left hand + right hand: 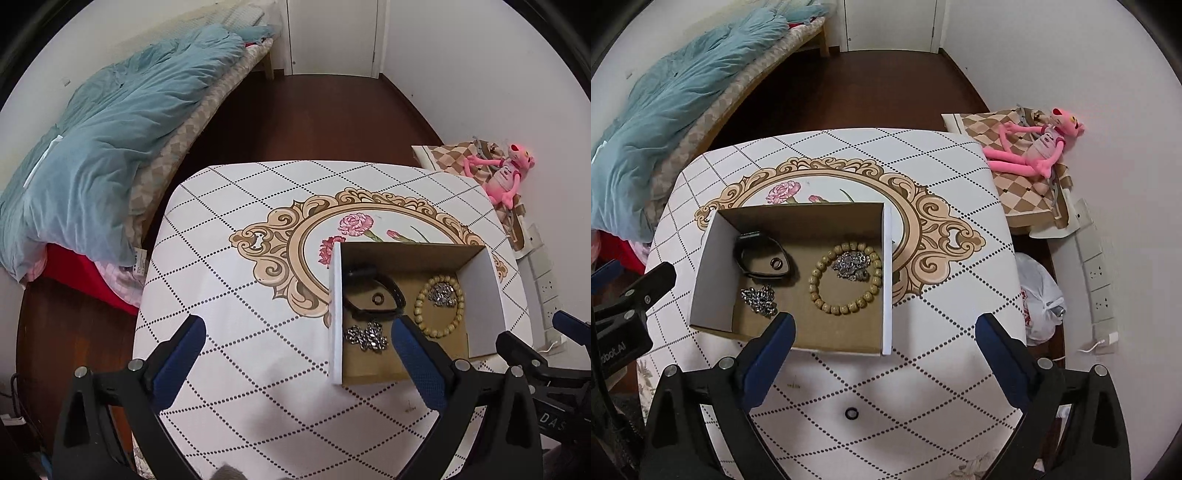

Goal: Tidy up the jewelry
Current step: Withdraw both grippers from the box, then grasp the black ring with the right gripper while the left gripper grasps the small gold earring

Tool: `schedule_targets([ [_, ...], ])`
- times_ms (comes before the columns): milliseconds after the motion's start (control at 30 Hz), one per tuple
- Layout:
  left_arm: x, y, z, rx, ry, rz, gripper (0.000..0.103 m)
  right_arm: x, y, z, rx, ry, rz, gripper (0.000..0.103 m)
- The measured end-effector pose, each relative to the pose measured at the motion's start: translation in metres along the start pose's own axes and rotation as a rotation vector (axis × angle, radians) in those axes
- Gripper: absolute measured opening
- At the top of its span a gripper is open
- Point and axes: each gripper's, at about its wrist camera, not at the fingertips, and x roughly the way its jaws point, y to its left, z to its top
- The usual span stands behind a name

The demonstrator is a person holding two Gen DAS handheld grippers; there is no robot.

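An open cardboard box stands on the patterned table. Inside lie a black band with a small ring within its loop, a wooden bead bracelet, a silver chain heap inside the bracelet, and another silver chain heap. A small black ring lies on the table in front of the box. My right gripper is open above this ring. My left gripper is open left of the box, its right finger over the box's near corner.
The table has a white diamond-pattern cloth. A bed with a blue quilt is on the left. A pink plush toy lies on a checked cloth at the right. A white plastic bag sits on the floor.
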Motion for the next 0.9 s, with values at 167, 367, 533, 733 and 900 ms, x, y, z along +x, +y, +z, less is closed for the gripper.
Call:
schedule_targets([
  [167,-0.017,0.0,-0.006,0.001,-0.027,-0.006,0.103,-0.015,0.001,-0.006,0.005,-0.028,-0.004,0.099],
  [367,-0.045,0.001,-0.011,-0.004,-0.064,-0.021,0.103,-0.046,0.001,-0.014,0.001,-0.088,-0.019,0.099],
  [533,-0.066,0.005,-0.019,-0.026,-0.091,-0.019,0.103,-0.072,0.001,-0.023,0.011,-0.134,-0.008,0.099],
  [733,-0.061,0.007,-0.043,-0.025,-0.075,0.008,0.103,-0.061,-0.002,-0.05,0.03,-0.091,0.025,0.099],
  [900,-0.023,0.002,-0.072,-0.011,0.017,0.045,0.103,-0.007,0.001,-0.089,0.054,0.027,0.033,0.099],
])
